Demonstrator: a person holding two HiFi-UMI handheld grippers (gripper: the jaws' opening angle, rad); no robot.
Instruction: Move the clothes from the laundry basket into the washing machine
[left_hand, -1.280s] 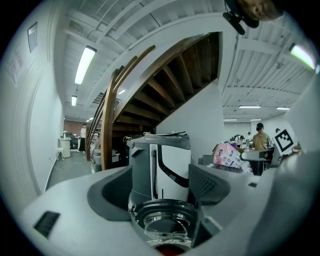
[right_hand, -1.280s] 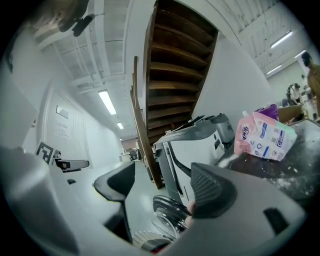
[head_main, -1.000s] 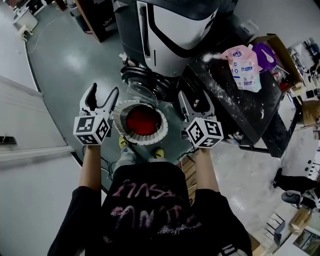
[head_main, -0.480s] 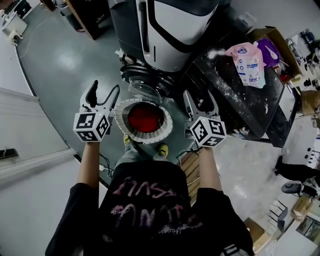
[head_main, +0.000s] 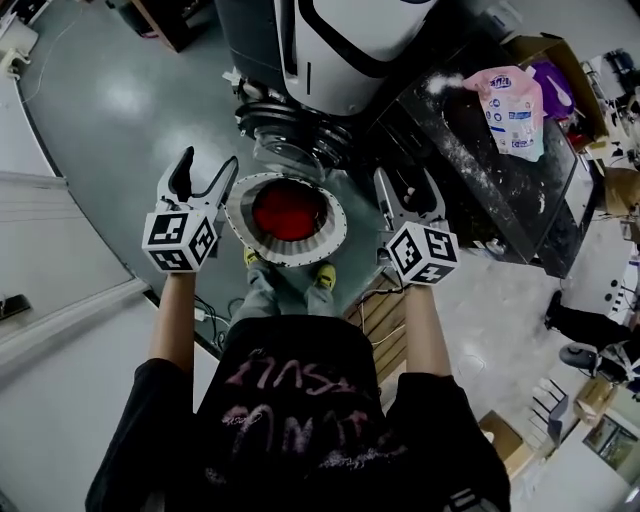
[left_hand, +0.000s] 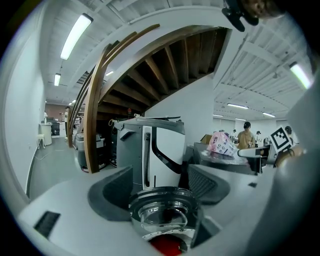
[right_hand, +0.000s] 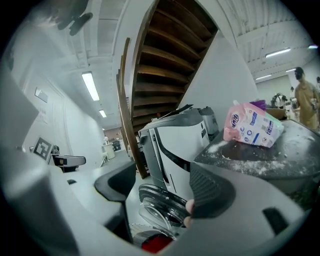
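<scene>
Both grippers sit a little lower than a second ago and still flank the basket (head_main: 300, 260). The jaw gap on each is unchanged. The head view has tipped forward a bit, so the pouch (head_main: 513, 105) now lies nearer the right edge.

Red cloth (head_main: 285, 212): bunched in the bottom of the round, white-rimmed basket, with neither gripper touching it. The basket stands on the grey floor (head_main: 120, 110) at the person's feet, with yellow shoes (head_main: 322, 277) just behind its near rim.

Washer (head_main: 340, 50): grey and white, just beyond the basket. Its round glass door (head_main: 290, 152) is swung open and shows between the washer and the basket's far rim.

Left gripper (head_main: 208, 168): just left of the basket and clear of its rim. The jaws stand apart with nothing held. Its own view looks through the gap at the door and washer, with a sliver of red cloth at the bottom edge.

Right gripper (head_main: 405, 185): just right of the basket and apart from it. The jaws are likewise spread and empty. Its own view has the door and the washer's front between the pads, with the cloth low in the frame.

Counter (head_main: 480, 190): black, dusted with white powder, to the right of the washer. The pink-and-white pouch lies on its far part, with something purple beside it.

Stair (left_hand: 165, 65): the brown underside rises behind the washer in both gripper views. A person (left_hand: 245, 137) stands far back in the hall, too small for detail.
</scene>
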